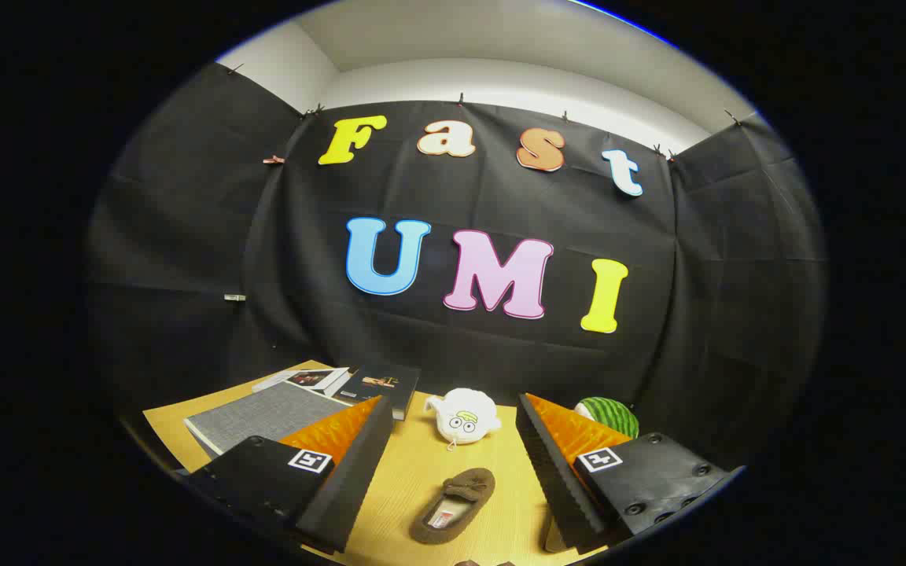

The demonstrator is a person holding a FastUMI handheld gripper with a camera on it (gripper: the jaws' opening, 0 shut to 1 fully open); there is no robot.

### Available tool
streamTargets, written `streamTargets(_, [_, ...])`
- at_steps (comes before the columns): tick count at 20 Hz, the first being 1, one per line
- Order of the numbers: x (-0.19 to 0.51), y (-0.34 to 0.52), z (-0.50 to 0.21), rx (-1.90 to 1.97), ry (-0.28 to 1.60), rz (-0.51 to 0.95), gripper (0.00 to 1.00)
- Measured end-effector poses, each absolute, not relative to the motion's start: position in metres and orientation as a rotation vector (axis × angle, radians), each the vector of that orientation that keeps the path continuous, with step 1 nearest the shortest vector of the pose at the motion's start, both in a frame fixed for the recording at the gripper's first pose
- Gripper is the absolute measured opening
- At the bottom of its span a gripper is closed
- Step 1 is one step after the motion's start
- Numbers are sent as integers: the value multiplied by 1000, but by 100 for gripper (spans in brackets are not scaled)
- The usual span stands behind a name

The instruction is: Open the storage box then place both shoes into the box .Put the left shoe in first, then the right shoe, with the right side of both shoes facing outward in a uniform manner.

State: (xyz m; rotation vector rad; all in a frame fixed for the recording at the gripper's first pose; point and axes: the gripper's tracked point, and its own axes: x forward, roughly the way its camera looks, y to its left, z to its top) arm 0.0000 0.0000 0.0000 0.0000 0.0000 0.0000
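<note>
Jaws spread wide, empty. Brown shoe on worktop between them, mid-worktop, opening up. Grey storage box at left edge, apparently shut. Step judged: approach; next, open box.

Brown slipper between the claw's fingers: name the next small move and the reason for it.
Probably turn the claw toward the grey box beyond the left finger and go for its lid. The box looks closed and it must open before any shoe goes in. The claw is open and empty, with the brown slipper lying untouched on the wooden table.
</note>
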Motion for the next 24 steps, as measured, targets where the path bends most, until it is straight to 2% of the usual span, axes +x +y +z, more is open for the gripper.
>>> streamTargets(13, [6, -38, -2, 78, 41, -105, 97])
streamTargets(24, [10, -35, -17, 118, 122, -68, 97])
